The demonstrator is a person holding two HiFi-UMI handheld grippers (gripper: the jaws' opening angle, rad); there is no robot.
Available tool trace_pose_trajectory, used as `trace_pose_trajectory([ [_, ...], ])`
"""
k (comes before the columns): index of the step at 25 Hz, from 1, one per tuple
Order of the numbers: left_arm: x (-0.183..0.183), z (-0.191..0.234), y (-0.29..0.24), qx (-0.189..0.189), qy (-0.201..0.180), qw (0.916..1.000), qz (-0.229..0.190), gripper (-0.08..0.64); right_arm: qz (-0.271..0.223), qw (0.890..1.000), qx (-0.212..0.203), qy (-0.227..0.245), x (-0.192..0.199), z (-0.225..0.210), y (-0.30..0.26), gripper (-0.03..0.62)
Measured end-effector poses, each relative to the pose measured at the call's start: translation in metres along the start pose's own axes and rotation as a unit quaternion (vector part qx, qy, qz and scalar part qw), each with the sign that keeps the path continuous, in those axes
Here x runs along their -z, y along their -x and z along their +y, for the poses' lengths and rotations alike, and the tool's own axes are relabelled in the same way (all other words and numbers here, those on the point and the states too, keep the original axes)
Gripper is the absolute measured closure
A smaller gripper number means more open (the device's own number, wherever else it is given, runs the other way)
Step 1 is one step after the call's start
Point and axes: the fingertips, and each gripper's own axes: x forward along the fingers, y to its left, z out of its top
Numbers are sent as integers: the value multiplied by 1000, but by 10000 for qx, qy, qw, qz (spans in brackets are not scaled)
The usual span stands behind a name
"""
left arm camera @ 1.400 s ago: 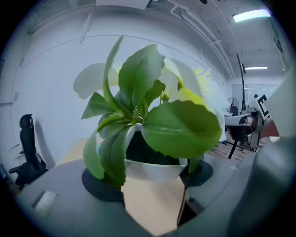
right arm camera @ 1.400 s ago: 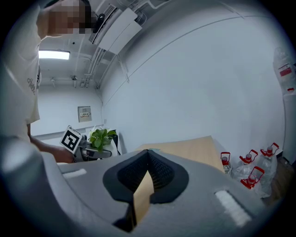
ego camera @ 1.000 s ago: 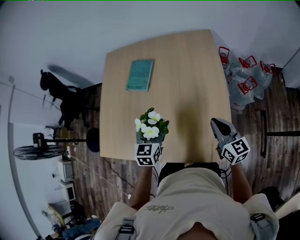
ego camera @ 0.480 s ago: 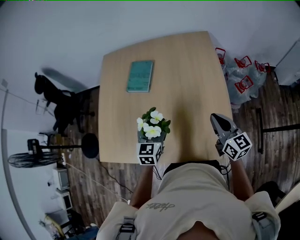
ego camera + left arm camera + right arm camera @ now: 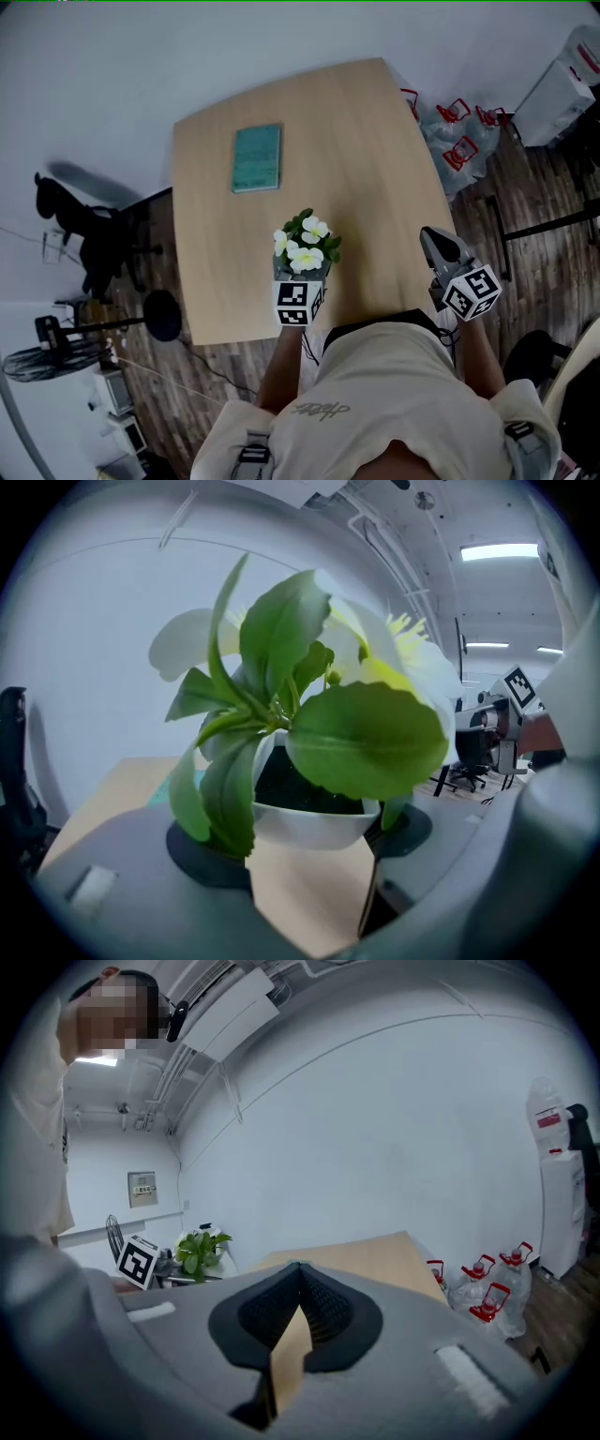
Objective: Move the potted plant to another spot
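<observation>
The potted plant (image 5: pixel 305 248), white flowers and green leaves in a small white pot (image 5: pixel 314 822), sits near the front edge of the wooden table (image 5: pixel 366 141). My left gripper (image 5: pixel 302 272) is shut on the pot, one pad on each side (image 5: pixel 314 841). Leaves fill most of the left gripper view. My right gripper (image 5: pixel 433 239) hovers over the table's front right corner, shut with nothing in it; its pads meet at the tip (image 5: pixel 300 1283). From the right gripper view the plant (image 5: pixel 199 1249) shows small at the left.
A teal book (image 5: pixel 257 157) lies on the far left part of the table. Several water bottles with red handles (image 5: pixel 455 141) stand on the floor to the right, beside a water dispenser (image 5: pixel 553 1185). A fan (image 5: pixel 56 342) and a dark chair (image 5: pixel 84 234) stand at the left.
The head view has swung, so the table sits further left in the picture. The plant in my left gripper has drifted slightly right, away from the book. The right gripper stays shut.
</observation>
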Motion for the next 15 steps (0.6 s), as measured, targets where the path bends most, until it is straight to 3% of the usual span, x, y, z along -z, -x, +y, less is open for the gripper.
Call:
trace_pose_trajectory([
  [8, -7, -21, -20, 370, -132, 9992, 51, 198, -27, 9996, 211, 207, -3, -6, 10, 589],
  [15, -30, -51, -53, 537, -371, 9978, 59, 198, -124, 9993, 320, 144, -8, -41, 25, 589],
])
